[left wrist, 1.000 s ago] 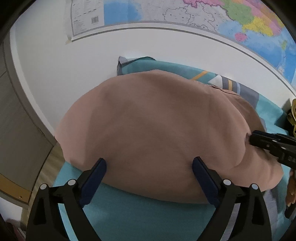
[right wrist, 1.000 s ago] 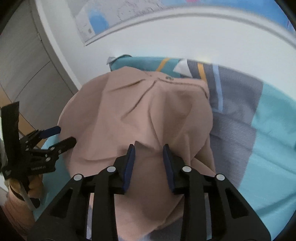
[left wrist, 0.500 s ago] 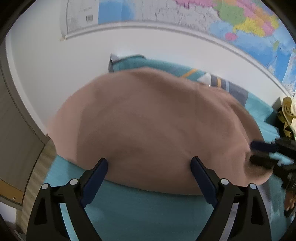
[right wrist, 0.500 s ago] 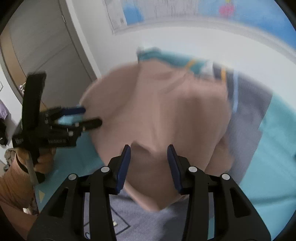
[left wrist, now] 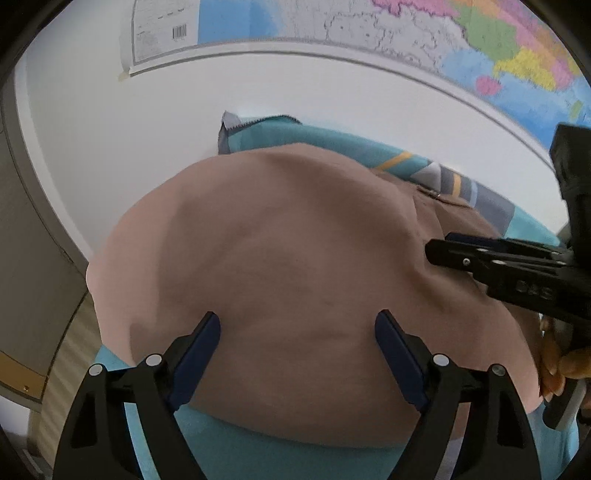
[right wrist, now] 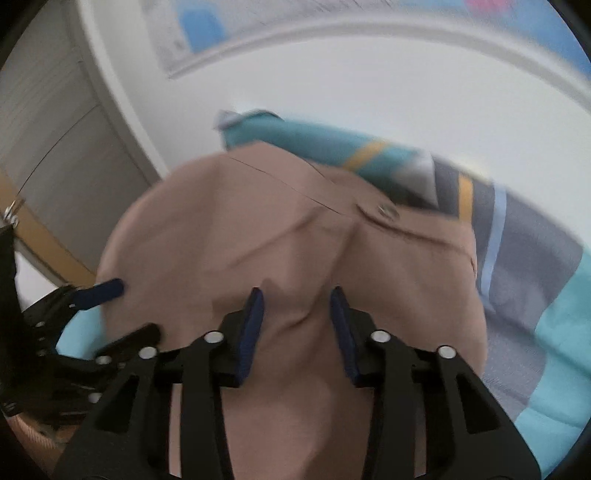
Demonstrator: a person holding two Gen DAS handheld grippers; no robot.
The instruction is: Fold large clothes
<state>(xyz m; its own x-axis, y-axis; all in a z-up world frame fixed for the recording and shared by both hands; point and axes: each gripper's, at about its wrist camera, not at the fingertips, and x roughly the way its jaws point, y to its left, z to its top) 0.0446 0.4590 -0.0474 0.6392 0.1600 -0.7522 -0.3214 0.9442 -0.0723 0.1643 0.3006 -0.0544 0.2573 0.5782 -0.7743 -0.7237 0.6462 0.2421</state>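
Observation:
A large dusty-pink garment (left wrist: 288,266) lies spread over a teal bed cover (left wrist: 240,454). In the right wrist view its waistband with a metal button (right wrist: 386,211) is at the far side. My left gripper (left wrist: 297,326) hovers over the near hem, its jaws wide apart and closing, with no pad pressing the cloth. From the right, my right gripper (right wrist: 295,301) sits over a raised crease of the garment (right wrist: 295,258). Its jaws are closing with cloth between them, and a gap still shows. From the left wrist it appears side-on as the right gripper (left wrist: 439,253).
A white wall with a map (left wrist: 369,33) runs behind the bed. A grey wardrobe panel (right wrist: 55,147) and wooden floor (left wrist: 62,369) lie to the left. The cover has grey and yellow stripes (right wrist: 517,240) on the right. A person's hand (left wrist: 557,365) holds the right gripper.
The right gripper swung left along the garment, reaching further over it in the left wrist view. Its jaws widened, then narrowed. The left jaws narrowed slightly.

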